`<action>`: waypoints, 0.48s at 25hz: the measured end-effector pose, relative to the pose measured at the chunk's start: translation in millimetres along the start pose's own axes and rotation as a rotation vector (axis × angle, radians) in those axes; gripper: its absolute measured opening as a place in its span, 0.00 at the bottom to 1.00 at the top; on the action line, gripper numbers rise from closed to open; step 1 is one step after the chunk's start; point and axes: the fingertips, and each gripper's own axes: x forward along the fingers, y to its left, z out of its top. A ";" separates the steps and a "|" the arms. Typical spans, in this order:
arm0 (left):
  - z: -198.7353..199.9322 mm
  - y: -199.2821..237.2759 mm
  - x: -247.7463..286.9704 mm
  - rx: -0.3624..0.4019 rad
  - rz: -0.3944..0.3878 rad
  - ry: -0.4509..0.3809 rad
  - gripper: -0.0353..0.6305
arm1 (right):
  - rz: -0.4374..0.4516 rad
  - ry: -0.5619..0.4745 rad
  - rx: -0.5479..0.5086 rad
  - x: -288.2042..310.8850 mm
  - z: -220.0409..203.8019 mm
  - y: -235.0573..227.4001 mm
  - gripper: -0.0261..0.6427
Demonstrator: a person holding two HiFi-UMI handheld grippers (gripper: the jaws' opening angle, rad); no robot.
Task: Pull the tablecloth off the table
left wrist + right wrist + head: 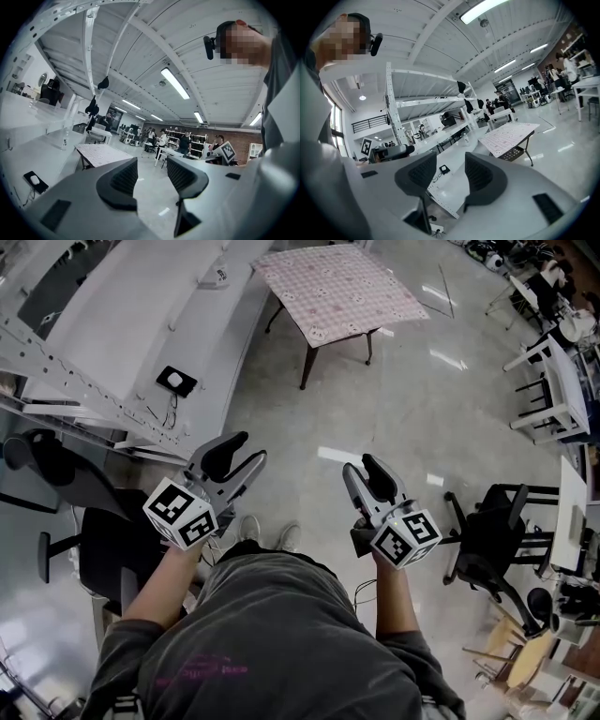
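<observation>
Long white workbench (131,306) beyond the left gripper (248,454), small black device (176,381) on it, black office chair (494,532) right of the right gripper (360,466)

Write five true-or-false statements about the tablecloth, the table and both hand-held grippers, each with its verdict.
1. The tablecloth lies spread on the table. True.
2. The left hand-held gripper grips the cloth's edge. False: it is open, empty and far from the table.
3. The right hand-held gripper has its jaws apart. True.
4. The tablecloth is plain black. False: it is light with a small repeated pattern.
5. A black office chair stands on the person's right. True.
</observation>
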 end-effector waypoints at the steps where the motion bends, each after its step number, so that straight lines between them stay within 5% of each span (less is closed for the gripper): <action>1: -1.9 -2.5 1.5 -0.004 0.007 -0.002 0.35 | 0.005 0.004 0.000 -2.2 -0.8 -2.9 0.29; 12: -17.3 -18.3 18.8 -0.024 0.061 0.000 0.35 | 0.038 0.025 0.025 -17.0 -7.8 -34.0 0.29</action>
